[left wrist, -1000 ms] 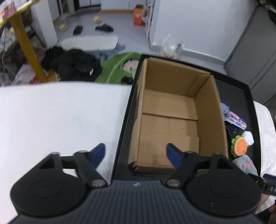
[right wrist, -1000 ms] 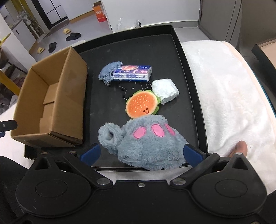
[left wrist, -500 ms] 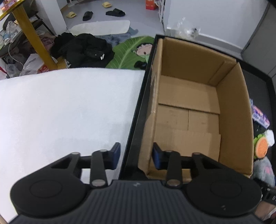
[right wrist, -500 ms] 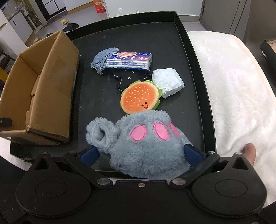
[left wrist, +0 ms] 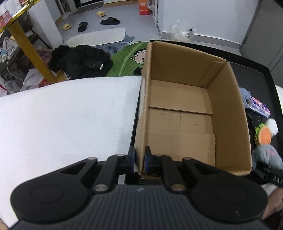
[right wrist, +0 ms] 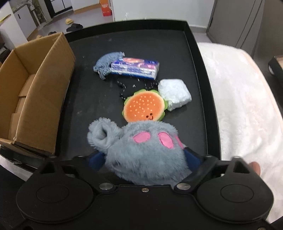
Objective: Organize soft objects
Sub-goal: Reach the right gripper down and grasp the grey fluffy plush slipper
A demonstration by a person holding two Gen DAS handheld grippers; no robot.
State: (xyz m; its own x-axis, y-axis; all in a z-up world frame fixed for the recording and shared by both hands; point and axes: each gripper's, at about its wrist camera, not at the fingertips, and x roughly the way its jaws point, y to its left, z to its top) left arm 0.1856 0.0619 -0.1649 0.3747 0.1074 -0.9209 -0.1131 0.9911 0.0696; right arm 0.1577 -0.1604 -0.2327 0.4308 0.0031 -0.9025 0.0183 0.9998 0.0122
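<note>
My left fingers pinch the near wall of the cardboard box on the black tray, steadying it for loading. My right fingers are closing around the grey plush toy on the tray; whether they grip yet is hard to tell.

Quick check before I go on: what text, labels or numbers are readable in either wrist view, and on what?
No text can be read with confidence.
Tissue pack: printed wrapper, lettering too blurred.
Orange carton on the floor: white print, too small; the right wrist view shows it just as blurred.
Yellow table edge: dark markings, unreadable.
Cardboard box: no print visible.
Plush burger: a stitched smiley face, no words.
</note>
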